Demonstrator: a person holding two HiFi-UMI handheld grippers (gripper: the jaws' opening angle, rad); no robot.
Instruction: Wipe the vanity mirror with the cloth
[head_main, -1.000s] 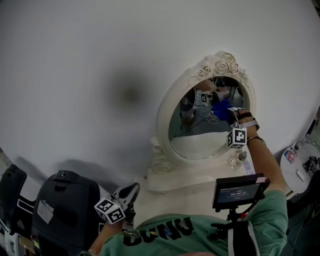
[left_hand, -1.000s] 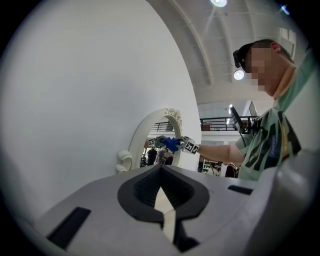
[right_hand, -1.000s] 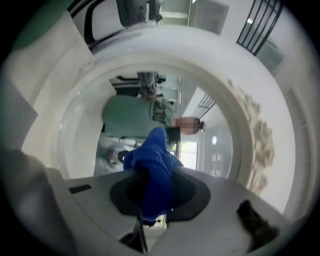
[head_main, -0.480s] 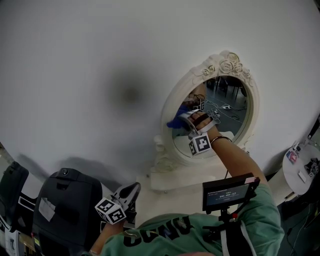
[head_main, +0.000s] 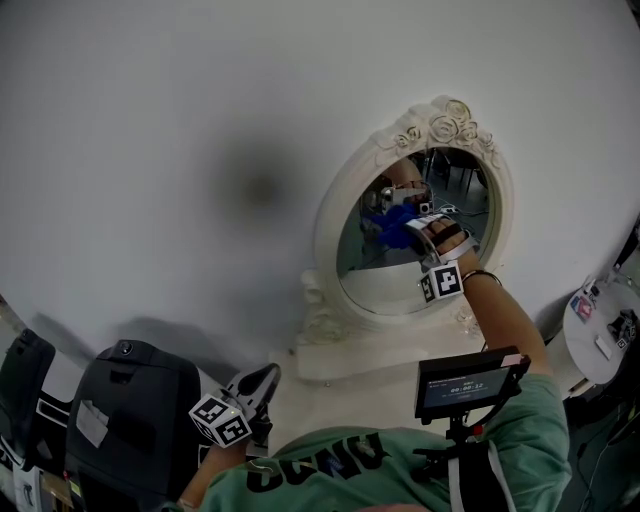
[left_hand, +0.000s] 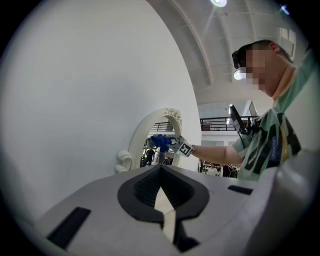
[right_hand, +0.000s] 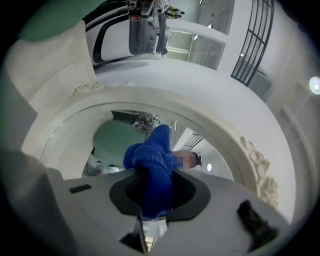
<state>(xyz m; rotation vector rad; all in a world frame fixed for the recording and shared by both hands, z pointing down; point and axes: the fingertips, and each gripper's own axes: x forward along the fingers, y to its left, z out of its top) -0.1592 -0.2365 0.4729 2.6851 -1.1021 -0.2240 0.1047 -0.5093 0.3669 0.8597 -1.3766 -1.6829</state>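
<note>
An oval vanity mirror in an ornate white frame stands against the wall. My right gripper is shut on a blue cloth and holds it against the middle of the glass. The right gripper view shows the cloth bunched between the jaws, pressed to the mirror. My left gripper hangs low at the front left, far from the mirror, its jaws closed with nothing in them. In the left gripper view the mirror and cloth lie ahead of that gripper.
The mirror stands on a white table. A dark bag or case sits at the lower left. A small screen on a mount is in front of the person's chest. A round white stand with small items is at the right.
My right gripper swept the cloth across the glass from the right side to the left edge, then back toward the middle. The left gripper has stayed put.
</note>
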